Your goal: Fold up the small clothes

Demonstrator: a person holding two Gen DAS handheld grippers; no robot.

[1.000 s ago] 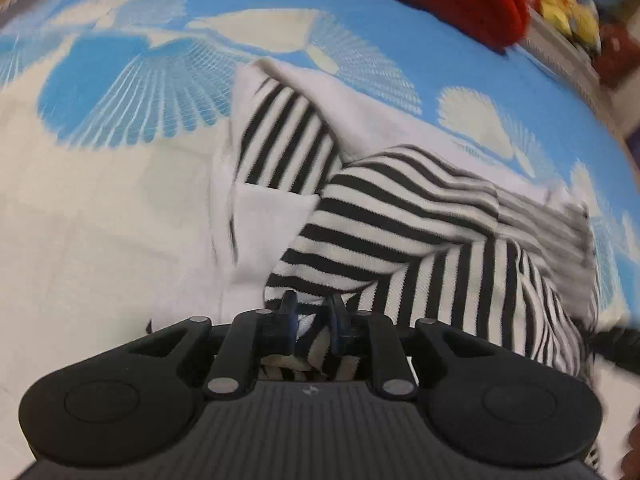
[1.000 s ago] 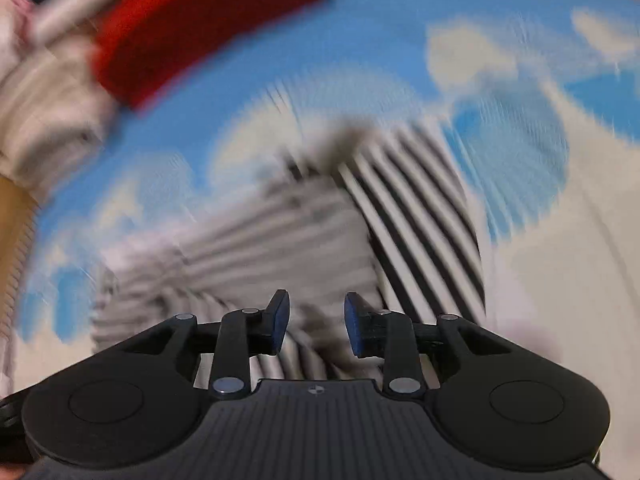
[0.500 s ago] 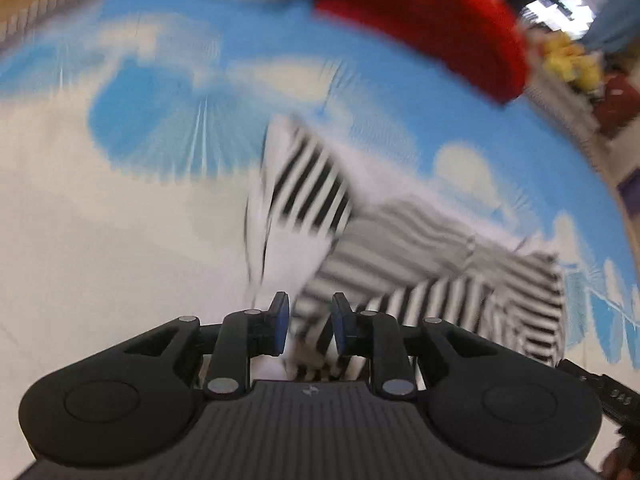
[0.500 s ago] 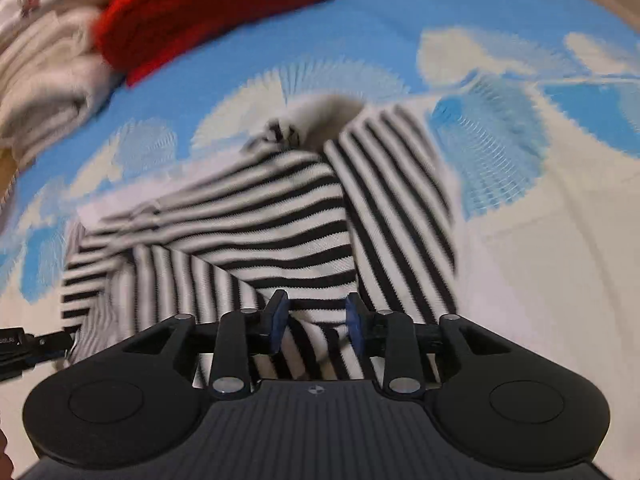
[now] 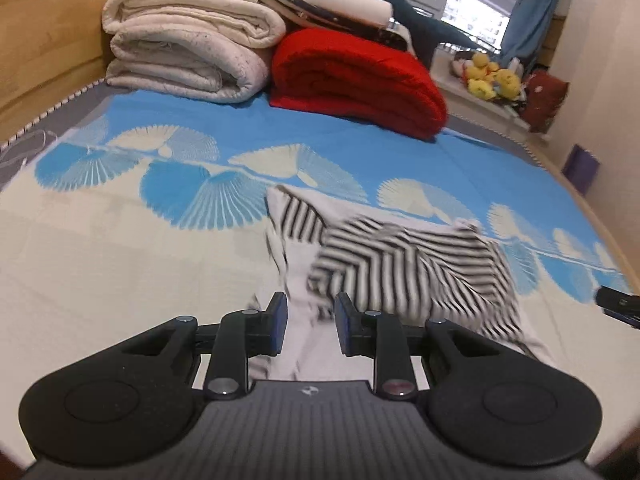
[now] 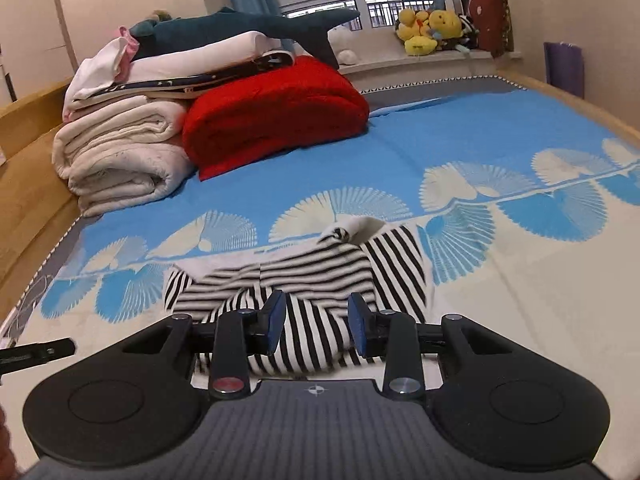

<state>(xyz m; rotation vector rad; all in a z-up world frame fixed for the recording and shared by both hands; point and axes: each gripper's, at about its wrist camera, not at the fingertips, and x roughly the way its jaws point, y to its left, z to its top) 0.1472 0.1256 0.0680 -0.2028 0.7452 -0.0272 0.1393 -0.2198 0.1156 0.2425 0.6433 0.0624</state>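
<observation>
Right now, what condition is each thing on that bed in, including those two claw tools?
Striped garment: partly folded, rumpled, lying loose on the bedspread.
Left gripper: fingers apart, gripping nothing, raised over the garment's edge.
Right gripper: fingers apart, gripping nothing, above the garment.
Red blanket: folded, lying on the bed.
Cream quilts: folded and stacked beside the red one.
Bedspread: spread flat.

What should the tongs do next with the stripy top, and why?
Probably bring the left tongs down to pinch the striped top's loose white edge and straighten it. Both tongs are open and empty above the bed cover, and the top lies rumpled, only partly folded.
</observation>
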